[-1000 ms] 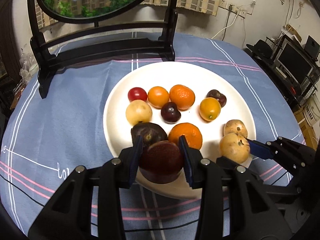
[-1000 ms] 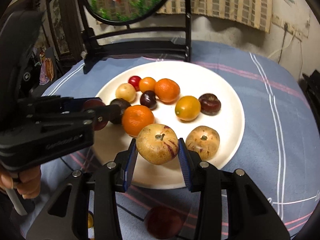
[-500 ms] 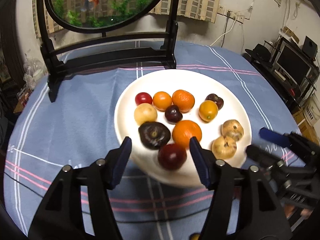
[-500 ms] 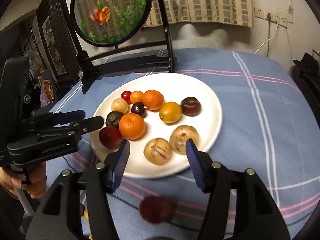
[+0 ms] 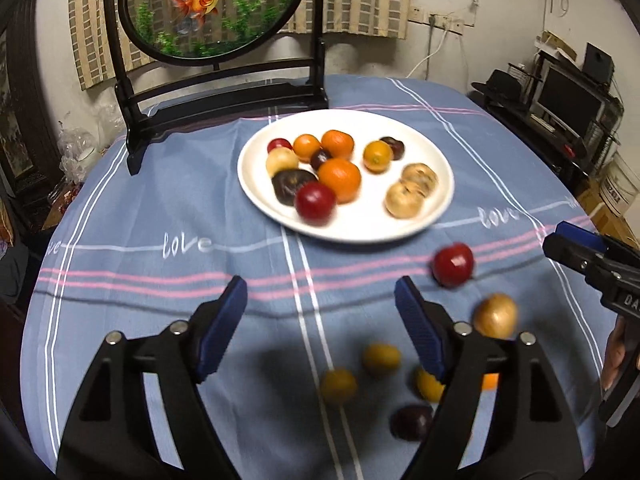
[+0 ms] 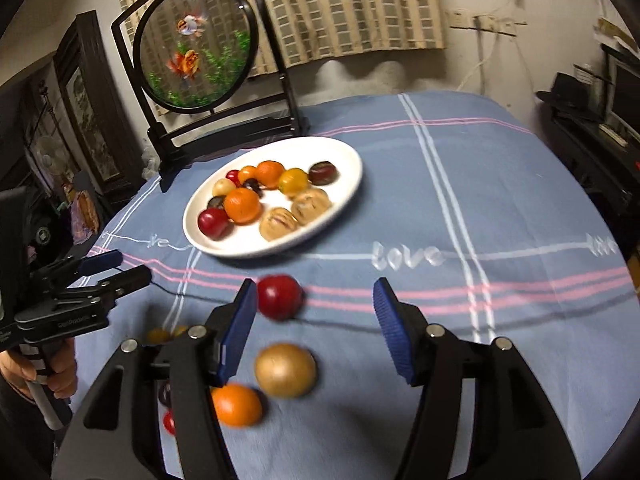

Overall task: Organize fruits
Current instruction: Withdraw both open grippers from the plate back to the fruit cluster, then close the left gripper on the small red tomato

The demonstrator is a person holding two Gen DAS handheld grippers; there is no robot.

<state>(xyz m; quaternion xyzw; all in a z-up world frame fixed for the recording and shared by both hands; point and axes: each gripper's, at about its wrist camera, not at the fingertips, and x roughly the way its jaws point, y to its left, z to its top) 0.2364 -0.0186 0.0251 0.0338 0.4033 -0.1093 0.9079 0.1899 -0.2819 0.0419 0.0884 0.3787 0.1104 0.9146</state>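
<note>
A white plate point(image 5: 442, 200) point(image 6: 348, 184) holds several fruits: oranges, dark plums, a red plum point(image 5: 315, 203) and two tan passion fruits point(image 5: 404, 200). Loose fruits lie on the blue cloth nearer me: a red plum point(image 5: 453, 265) point(image 6: 279, 297), a golden-brown fruit point(image 5: 495, 315) point(image 6: 285, 370), an orange point(image 6: 236, 405), small yellow fruits point(image 5: 381, 359) and a dark plum point(image 5: 412, 422). My left gripper point(image 5: 320, 316) is open and empty, above the cloth. My right gripper point(image 6: 316, 320) is open and empty, just behind the loose fruits.
A round fish-picture screen on a black stand point(image 5: 224, 92) point(image 6: 224, 128) stands behind the plate. The right gripper shows at the left view's right edge point(image 5: 592, 260); the left gripper shows at the right view's left edge point(image 6: 100, 276). Shelves and monitors stand at the right.
Both grippers opened, leaving the red plum and the tan fruit on the plate, and pulled back toward me. The loose fruits on the cloth have come into view.
</note>
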